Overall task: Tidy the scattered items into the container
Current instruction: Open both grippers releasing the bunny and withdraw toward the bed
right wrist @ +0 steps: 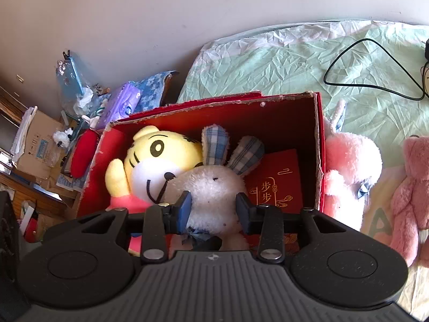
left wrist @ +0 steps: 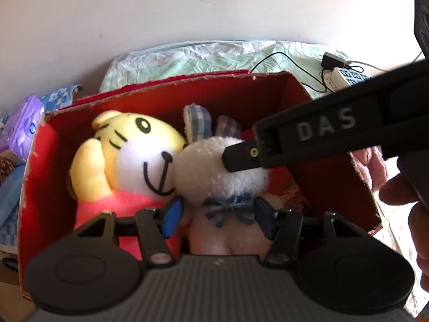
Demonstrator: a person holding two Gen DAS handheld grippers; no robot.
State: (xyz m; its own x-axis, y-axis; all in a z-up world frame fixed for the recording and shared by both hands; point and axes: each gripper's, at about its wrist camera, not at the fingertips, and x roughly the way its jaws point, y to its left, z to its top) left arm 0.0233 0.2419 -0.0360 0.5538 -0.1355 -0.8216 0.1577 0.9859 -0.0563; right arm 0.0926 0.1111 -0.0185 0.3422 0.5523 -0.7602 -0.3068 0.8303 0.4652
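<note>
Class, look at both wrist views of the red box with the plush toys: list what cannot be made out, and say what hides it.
- White rabbit: its lower body, right wrist view, hidden behind the right gripper.
- Tiger toy: its legs, left wrist view, covered by the left gripper.
- Red booklet: lower text, right wrist view, blocked by the gripper.
- Pink bear: cut off by the right edge.

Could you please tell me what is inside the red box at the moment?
The red box holds a yellow tiger plush, a white rabbit plush with plaid ears, and a red booklet behind the rabbit. The toys cover most of the floor.
</note>
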